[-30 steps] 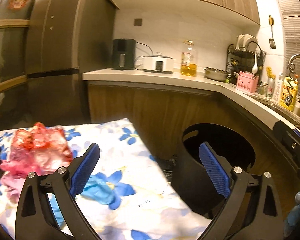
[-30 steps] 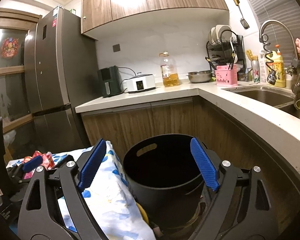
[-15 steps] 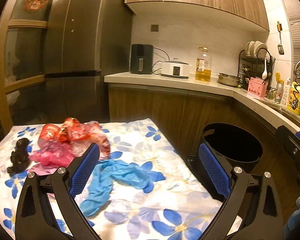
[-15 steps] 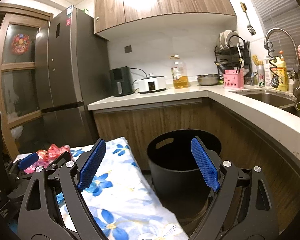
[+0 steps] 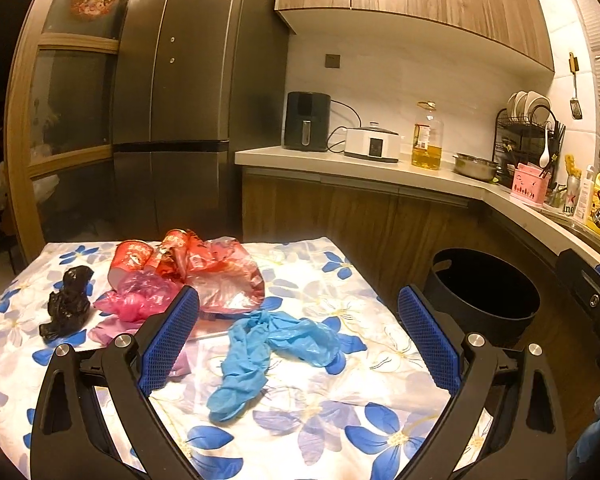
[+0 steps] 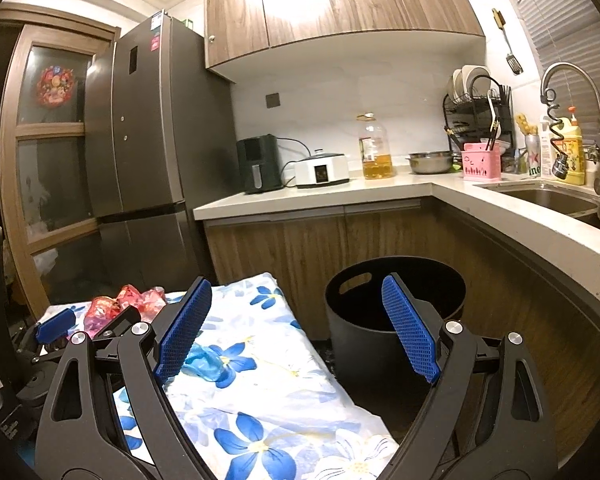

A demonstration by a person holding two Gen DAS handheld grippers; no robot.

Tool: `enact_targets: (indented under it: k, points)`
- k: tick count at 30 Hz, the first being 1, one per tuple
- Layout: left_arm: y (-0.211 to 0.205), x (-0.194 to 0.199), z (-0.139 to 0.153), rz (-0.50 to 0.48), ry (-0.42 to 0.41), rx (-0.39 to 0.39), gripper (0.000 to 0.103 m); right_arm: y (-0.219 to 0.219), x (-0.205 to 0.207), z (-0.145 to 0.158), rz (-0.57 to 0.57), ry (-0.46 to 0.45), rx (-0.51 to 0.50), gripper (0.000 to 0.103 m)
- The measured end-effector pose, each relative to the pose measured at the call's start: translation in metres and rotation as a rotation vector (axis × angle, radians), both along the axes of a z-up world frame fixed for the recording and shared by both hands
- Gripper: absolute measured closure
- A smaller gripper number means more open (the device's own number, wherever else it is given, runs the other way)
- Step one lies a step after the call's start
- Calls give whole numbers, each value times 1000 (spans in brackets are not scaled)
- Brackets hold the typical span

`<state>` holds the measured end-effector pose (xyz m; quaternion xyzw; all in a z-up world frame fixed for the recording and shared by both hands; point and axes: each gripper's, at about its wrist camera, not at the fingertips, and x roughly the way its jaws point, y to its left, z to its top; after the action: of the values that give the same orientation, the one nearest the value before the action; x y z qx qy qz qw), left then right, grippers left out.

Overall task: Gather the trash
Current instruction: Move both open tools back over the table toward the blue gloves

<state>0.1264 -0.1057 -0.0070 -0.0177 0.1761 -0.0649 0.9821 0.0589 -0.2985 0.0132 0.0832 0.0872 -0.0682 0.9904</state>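
Observation:
Trash lies on a table with a blue-flowered cloth (image 5: 340, 280): a blue plastic bag (image 5: 268, 344), a red and clear wrapper (image 5: 216, 272), a pink bag (image 5: 140, 298) and a crumpled black bag (image 5: 66, 304). My left gripper (image 5: 298, 336) is open and empty, above the cloth with the blue bag between its fingers' line of sight. A black bin (image 5: 484, 296) stands on the floor right of the table. My right gripper (image 6: 296, 332) is open and empty, above the table's right edge near the bin (image 6: 380, 320). The left gripper shows at the left in the right wrist view (image 6: 56, 328).
A kitchen counter (image 6: 340, 196) runs behind and curves right to a sink (image 6: 548, 196). It holds an air fryer, a cooker, an oil bottle, a bowl and a dish rack. A tall fridge (image 5: 180, 100) stands behind the table.
Both grippers have pulled back and up from the bin. The left one swung left, so the table and its trash now fill its view. Both stay open.

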Motion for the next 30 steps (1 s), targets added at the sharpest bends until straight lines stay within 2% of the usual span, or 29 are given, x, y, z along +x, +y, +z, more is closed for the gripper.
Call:
enact_targets:
  k: [11, 20, 30]
  points:
    - [27, -1, -9, 57, 8, 1, 8, 21, 11, -10, 31, 13, 5, 17]
    - [77, 0, -26, 164, 10, -6, 8, 49, 28, -29, 89, 42, 10, 17]
    - [125, 14, -54, 251, 64, -9, 8, 88, 87, -75, 151, 168, -2, 19]
